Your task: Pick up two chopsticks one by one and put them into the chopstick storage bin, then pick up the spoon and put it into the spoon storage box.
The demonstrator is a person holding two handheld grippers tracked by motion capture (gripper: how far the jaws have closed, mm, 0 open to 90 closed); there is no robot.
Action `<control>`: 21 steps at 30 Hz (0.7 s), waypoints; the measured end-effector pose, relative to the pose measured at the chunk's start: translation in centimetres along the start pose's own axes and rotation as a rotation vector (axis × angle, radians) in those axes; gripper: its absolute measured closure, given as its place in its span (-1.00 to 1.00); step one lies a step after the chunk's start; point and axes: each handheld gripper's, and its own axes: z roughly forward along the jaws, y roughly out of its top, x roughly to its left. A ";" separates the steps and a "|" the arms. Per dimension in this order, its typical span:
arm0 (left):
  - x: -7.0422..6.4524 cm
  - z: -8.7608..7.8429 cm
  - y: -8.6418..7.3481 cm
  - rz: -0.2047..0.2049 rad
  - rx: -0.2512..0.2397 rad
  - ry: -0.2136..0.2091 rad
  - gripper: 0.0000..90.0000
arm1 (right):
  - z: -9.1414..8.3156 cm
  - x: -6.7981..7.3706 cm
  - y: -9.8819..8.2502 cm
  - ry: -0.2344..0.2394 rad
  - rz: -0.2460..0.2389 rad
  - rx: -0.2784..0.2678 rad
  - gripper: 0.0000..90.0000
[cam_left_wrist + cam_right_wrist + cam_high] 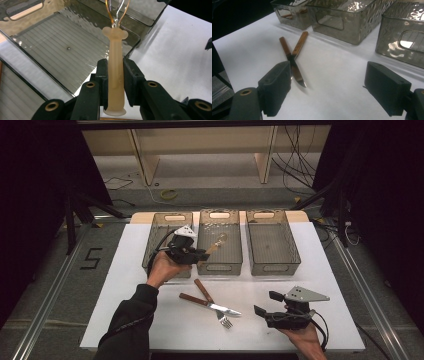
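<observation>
spoon [115,72], matte tan handle, clamped in left tongs [115,82]; right tongs [327,92] gape over smooth white table [332,75].

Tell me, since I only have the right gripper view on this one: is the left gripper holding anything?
Observer: Yes. The left gripper is shut on the pale handle of a whisk.
Operator: Where is it being held?
Observer: In the high view, its wire head sits over the middle bin.
Operator: And the second wooden handle I see, what is it?
Observer: A fork. Its tines lie on the near side of the knife, whose blade crosses over it.
</observation>
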 end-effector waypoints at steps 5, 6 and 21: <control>0.4 0.0 0.7 -0.013 -0.010 0.022 0.67 | -0.1 -0.2 -0.1 0.002 -0.001 -0.004 -0.51; 0.5 0.0 0.8 -0.015 -0.011 0.026 0.67 | -0.1 -0.2 -0.1 0.002 -0.001 -0.005 -0.51; 2.1 2.5 1.6 -0.087 0.000 0.052 0.67 | 0.0 -0.3 0.0 0.009 -0.003 -0.005 -0.51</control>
